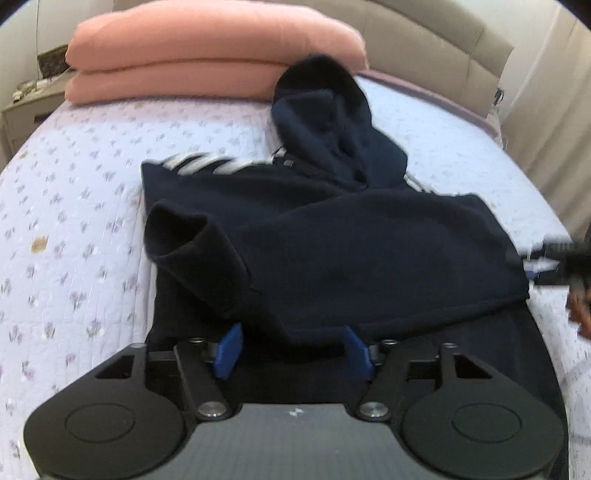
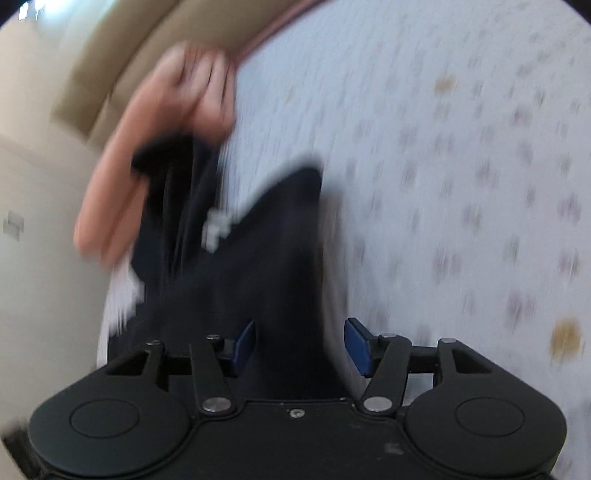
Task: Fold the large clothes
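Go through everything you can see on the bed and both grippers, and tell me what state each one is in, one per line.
Dark navy hooded sweatshirt: partly folded, sleeve laid across the body, hood spread toward the headboard.
Pink folded blanket: folded, stacked at the head of the bed.
Floral quilted bedspread: spread flat under the sweatshirt.
Left gripper: open, blue pads apart over the sweatshirt's near edge.
Right gripper: open, pads apart over dark fabric; view blurred.

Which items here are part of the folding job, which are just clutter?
In the job:
- dark navy hooded sweatshirt with white stripes, half folded on the bed
- left claw, open
- right claw, open

Lying about:
- folded salmon-pink blanket at the head of the bed
- pale floral quilted bedspread
- beige padded headboard
- bedside table with small items, too blurred to tell
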Tool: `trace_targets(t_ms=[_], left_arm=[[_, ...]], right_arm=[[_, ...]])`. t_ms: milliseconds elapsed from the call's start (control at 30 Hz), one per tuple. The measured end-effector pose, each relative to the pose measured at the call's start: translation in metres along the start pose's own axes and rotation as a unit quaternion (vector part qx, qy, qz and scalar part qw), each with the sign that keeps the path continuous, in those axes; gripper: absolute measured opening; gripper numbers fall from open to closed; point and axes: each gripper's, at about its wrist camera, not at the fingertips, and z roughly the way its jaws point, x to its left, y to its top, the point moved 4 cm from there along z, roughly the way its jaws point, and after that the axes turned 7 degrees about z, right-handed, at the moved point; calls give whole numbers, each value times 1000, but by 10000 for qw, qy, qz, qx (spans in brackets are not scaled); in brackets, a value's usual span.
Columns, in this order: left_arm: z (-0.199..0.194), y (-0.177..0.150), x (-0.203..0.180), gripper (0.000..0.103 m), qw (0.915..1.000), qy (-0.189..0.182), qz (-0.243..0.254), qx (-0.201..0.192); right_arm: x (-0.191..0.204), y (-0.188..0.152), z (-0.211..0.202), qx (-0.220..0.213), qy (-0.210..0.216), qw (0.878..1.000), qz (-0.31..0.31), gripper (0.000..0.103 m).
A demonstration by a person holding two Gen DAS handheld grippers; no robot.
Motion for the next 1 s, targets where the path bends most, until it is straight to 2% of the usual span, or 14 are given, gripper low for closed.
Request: trace_targets(t_ms=[33, 67, 133, 233, 267, 300, 367, 433, 500, 533, 600, 733, 900, 1000], left_arm=[[1, 1, 2, 75, 9999, 105, -58, -66], [3, 3, 9, 76, 9993, 306, -194, -132], [10, 10, 25, 74, 9973, 536, -464, -184], [18, 9, 50, 73, 9917, 1053, -728, -79], [20, 5, 59, 73, 9896, 1146, -871, 60], [19, 0, 64, 75, 9894, 1024, -1020, 119], [15, -7, 68, 76, 9891, 929, -1123, 209], [5, -3, 63, 75, 9914, 898, -944, 114], [-3, 12, 54, 79, 9954, 818, -499, -8], [-6, 20, 51, 84, 9967, 758, -288, -72], [-8, 48, 46, 93, 9982, 563, 33, -195], [10, 114, 47, 94, 9988, 130, 305, -372], [43, 200, 35, 93, 9971, 23, 609, -460], [68, 246, 31, 93, 9973, -154, 584, -422]], right_arm=[[7, -8, -6, -252, -147, 9989, -354, 15], [17, -16, -16, -558, -215, 9954, -752, 14], [27, -25, -29, -880, -190, 9907, -1019, 14], [21, -28, -18, -753, -565, 9910, -953, 13], [17, -28, -15, -698, -836, 9894, -960, 13], [16, -27, -14, -667, -1006, 9880, -967, 17], [25, -22, -22, -804, -1204, 9844, -999, 30], [41, -14, -31, -1122, -1280, 9786, -1152, 64], [63, -7, -42, -1338, -904, 9780, -1324, 95], [76, -5, -46, -1395, -679, 9777, -1414, 100], [103, -5, -40, -1276, -467, 9763, -1683, 101], [157, -23, 6, -673, -251, 9637, -2571, 101], [188, -58, 72, 6, -764, 9380, -3381, 101], [187, -73, 93, 284, -1010, 9296, -3533, 101]])
